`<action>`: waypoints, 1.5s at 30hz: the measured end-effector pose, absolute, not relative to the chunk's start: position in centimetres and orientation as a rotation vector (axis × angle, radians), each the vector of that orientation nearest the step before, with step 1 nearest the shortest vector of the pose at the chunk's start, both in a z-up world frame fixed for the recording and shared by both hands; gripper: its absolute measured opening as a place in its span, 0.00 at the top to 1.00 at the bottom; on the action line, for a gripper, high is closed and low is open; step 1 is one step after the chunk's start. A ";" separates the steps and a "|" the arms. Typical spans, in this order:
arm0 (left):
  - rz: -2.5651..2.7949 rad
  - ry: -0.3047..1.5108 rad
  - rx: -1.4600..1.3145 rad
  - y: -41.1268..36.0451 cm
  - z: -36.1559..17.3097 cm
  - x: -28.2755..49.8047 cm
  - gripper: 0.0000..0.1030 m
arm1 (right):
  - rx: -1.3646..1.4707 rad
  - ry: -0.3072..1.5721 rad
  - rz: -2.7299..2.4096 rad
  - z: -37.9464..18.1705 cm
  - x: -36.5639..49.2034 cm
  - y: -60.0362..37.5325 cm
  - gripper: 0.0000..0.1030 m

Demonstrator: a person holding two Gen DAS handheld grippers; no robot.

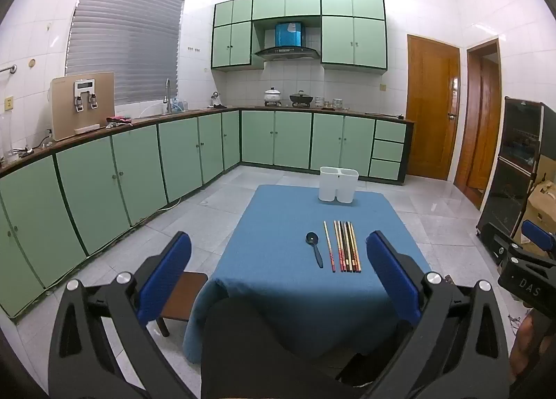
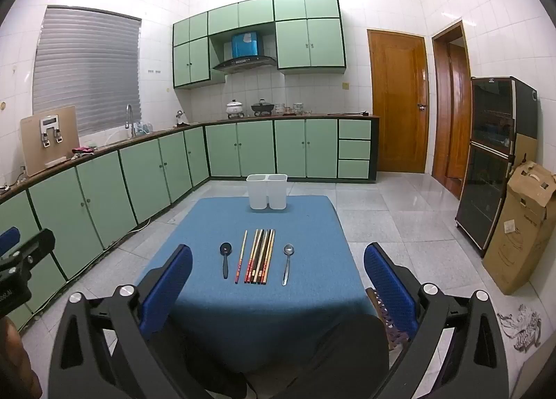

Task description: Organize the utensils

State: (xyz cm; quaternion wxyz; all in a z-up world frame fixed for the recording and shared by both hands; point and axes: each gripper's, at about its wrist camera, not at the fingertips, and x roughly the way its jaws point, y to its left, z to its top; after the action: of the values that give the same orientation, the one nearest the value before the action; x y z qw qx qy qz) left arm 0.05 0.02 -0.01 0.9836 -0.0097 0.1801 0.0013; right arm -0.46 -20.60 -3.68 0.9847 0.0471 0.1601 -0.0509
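I am sitting at a low table draped in blue cloth (image 2: 295, 312), holding my left gripper (image 1: 278, 281) and right gripper (image 2: 278, 281) spread wide and empty, short of everything. The white plastic two-compartment holder (image 2: 267, 192) is standing at the far edge. The tight row of wooden chopsticks (image 2: 259, 256), black plastic spoon (image 2: 225, 258) and steel spoon (image 2: 287, 261) are lying ahead between my fingers, and I am risking scattering the neighbouring sticks when pinching one.

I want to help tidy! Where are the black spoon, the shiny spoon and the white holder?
Black spoon (image 2: 225, 259): right wrist view, on its handle.
Shiny spoon (image 2: 287, 265): right wrist view, on its handle.
White holder (image 2: 267, 192): right wrist view, on its front wall.
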 end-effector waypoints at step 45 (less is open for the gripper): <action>0.013 0.336 -0.018 0.8 1.0 -1.0 0.05 | 0.089 0.314 -0.098 -2.9 -0.5 -20.4 0.06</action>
State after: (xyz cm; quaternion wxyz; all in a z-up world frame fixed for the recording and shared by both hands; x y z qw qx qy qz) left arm -0.95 0.76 1.03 0.9859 -0.0091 0.1671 0.0064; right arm -0.53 -20.37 -2.93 0.9855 0.0443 0.1564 -0.0485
